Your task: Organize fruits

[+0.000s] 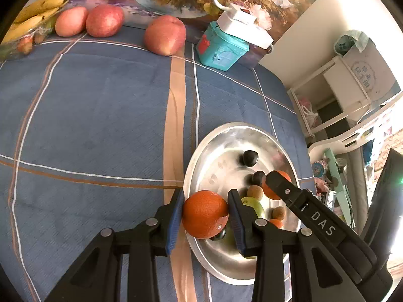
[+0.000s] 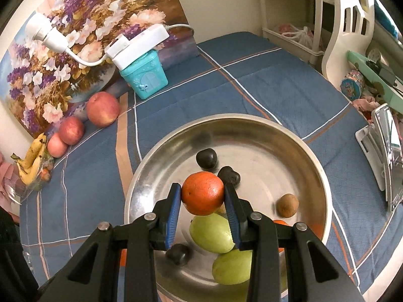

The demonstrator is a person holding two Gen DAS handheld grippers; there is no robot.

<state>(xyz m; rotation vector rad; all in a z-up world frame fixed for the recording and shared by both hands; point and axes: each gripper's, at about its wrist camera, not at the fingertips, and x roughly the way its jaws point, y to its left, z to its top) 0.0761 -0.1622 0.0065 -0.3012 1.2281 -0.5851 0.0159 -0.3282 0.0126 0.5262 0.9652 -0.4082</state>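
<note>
Over the steel bowl (image 2: pixel 297 138), both grippers' fingers clamp oranges: left gripper (image 1: pixel 205 214), right gripper (image 2: pixel 202 193).

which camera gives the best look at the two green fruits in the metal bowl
The right wrist view: both green fruits lie almost unobstructed in the bowl. In the left wrist view only a sliver shows behind the left gripper.

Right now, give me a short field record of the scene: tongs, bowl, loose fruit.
left tongs: shut on round orange, at the bowl's near rim
right tongs: shut on second round orange, over the bowl
round steel bowl: holds two green fruits, dark plums, a brown fruit
loose on blue checked cloth: three red apples, yellow bananas
</note>
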